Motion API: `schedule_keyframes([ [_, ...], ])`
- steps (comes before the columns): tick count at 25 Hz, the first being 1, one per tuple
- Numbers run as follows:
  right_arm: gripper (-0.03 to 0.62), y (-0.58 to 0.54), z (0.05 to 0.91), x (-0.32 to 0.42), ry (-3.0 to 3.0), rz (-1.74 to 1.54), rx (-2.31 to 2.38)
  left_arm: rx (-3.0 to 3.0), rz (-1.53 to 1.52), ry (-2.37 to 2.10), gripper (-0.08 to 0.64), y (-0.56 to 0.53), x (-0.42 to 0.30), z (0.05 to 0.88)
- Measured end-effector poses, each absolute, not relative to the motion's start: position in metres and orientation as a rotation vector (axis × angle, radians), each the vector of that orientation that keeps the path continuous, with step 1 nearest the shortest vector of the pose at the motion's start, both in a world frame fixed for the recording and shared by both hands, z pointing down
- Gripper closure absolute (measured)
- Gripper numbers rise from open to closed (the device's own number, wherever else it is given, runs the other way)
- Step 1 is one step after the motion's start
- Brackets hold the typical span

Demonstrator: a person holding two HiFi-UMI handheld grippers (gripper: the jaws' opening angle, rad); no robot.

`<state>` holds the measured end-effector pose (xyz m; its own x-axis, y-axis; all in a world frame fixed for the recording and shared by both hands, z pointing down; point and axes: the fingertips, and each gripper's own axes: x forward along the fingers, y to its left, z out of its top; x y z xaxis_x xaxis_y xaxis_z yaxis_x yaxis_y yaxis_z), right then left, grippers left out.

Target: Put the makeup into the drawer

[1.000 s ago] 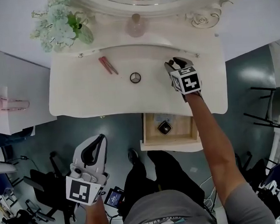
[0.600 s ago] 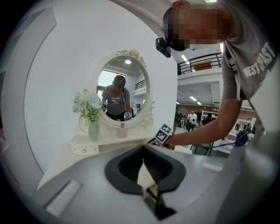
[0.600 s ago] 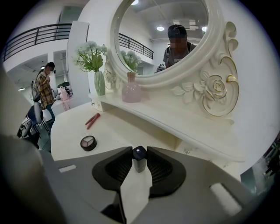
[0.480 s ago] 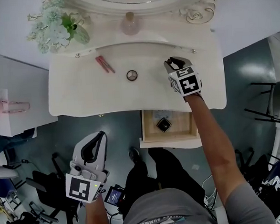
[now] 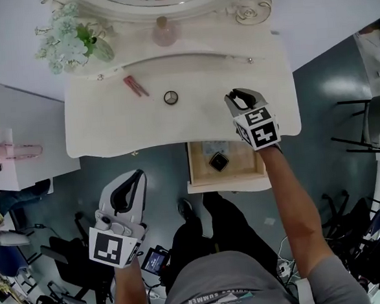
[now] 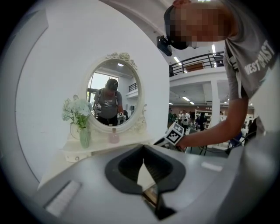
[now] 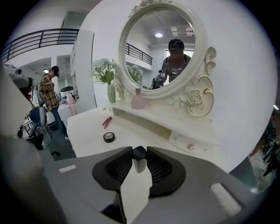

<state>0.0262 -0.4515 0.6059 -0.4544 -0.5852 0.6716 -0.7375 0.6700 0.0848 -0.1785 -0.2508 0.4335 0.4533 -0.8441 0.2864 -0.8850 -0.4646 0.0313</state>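
Right gripper (image 5: 240, 99) now back from rear of table (image 5: 110, 124) to its front edge, jaws just closing, pinching small dark-capped bottle (image 7: 139, 160). Carry step. Next: lower into open drawer (image 5: 192, 170), let go. Left gripper (image 5: 133, 181) closed, empty.

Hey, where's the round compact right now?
In the head view, the round compact lies on the vanity top, left of the right gripper, just right of the red sticks and below the pink bottle.

T-shirt (image 6: 253, 57) | partial print "WEST … AST" is read, left gripper view | hem print in head view is not legible
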Motion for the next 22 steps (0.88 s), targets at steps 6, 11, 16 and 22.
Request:
schedule_keyframes([
  [6, 0.485, -0.412, 0.603, 0.049, -2.191, 0.329, 1.035, 2.543, 0.367, -1.471, 0.557, -0.243, -0.165, 0.432],
  [11, 0.485, -0.380, 0.604, 0.064, -2.187, 0.354, 1.040, 2.571, 0.362, -1.459, 0.557, -0.238, -0.155, 0.427],
  [16, 0.485, -0.346, 0.619, 0.072, -2.166, 0.374, 1.004, 2.585, 0.362, -1.447, 0.557, -0.235, -0.147, 0.426],
  [22, 0.485, -0.303, 0.652, 0.079, -2.130, 0.439, 0.949, 2.581, 0.377, -1.436, 0.557, -0.230, -0.143, 0.427],
])
